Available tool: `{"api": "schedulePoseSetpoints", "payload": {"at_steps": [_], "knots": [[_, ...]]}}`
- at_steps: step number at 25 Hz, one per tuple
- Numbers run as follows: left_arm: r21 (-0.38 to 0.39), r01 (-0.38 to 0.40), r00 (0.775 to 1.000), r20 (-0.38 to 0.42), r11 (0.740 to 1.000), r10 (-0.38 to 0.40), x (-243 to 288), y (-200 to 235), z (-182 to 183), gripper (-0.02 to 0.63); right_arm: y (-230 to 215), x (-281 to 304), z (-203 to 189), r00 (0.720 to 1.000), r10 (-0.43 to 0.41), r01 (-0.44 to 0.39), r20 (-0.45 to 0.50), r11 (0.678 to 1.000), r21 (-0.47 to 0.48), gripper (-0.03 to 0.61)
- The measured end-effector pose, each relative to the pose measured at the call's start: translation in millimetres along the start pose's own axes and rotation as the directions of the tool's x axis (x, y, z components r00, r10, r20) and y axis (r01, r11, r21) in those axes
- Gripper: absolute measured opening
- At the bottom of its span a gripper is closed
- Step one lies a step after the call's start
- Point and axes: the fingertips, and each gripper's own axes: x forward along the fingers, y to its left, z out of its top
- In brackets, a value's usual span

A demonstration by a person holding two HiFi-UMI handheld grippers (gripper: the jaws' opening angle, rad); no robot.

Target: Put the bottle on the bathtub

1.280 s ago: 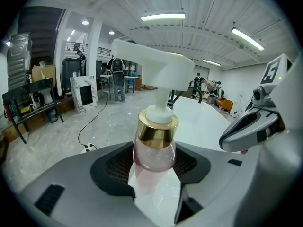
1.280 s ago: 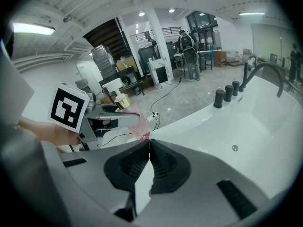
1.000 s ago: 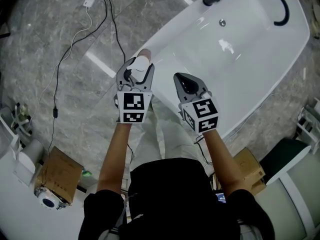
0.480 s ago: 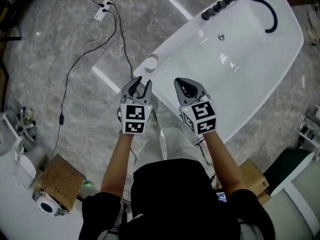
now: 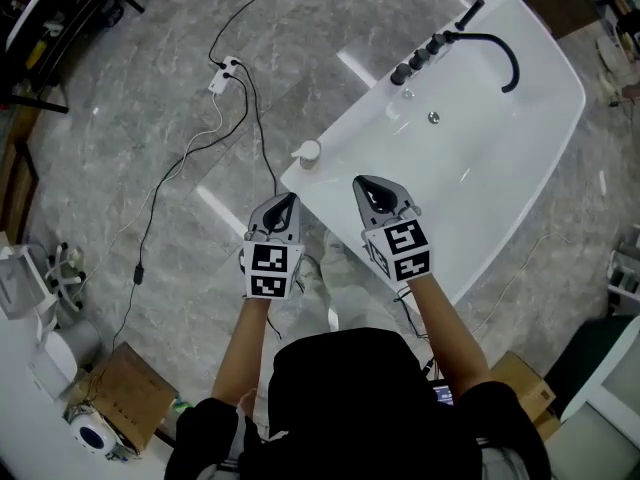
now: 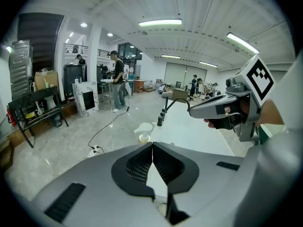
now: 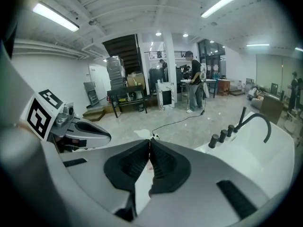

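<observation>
Left gripper (image 5: 286, 204) has backed off the pump bottle (image 5: 308, 154) since a second ago. Its jaws are now pressed together and empty. The right gripper (image 5: 368, 188) is likewise closed and empty. The bottle stands upright on the bathtub (image 5: 480, 168) rim corner. Judgement: placement done; withdraw straight and avoid brushing it.

The bottle (image 5: 308, 154) stands on the tub's (image 5: 520, 148) rim at its left corner. The knobs (image 5: 420, 56) and spout (image 5: 497, 48) sit along the far edge that runs from that corner, with the drain (image 5: 433, 118) in the basin before them. The left tool (image 5: 286, 202) hangs over the floor near the bottle's corner. The right tool (image 5: 375, 193) is beside it, over the tub's near edge. A power strip (image 5: 222, 76) lies on the floor behind the bottle.
</observation>
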Motion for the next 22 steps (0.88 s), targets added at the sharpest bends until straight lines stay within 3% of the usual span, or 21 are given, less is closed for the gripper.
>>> {"api": "schedulePoseSetpoints", "payload": {"at_steps": [5,11,22], "knots": [[-0.002,-0.002,0.997,0.079,1.0,0.003,-46,-13,38,0.014,10,-36,30,0.997,-0.021,0.022,0.069,1.0,-0.013,0.023],[-0.037,-0.024,0.976,0.215,0.999,0.031,-99,-14,84,0.014,21,-75,60,0.99,-0.041,0.049,0.137,0.997,-0.054,0.023],[-0.01,-0.058,0.95,0.306,0.998,0.059,-180,-9,135,0.014,45,-137,126,0.956,-0.074,0.106,0.285,0.99,-0.096,0.023]]}}
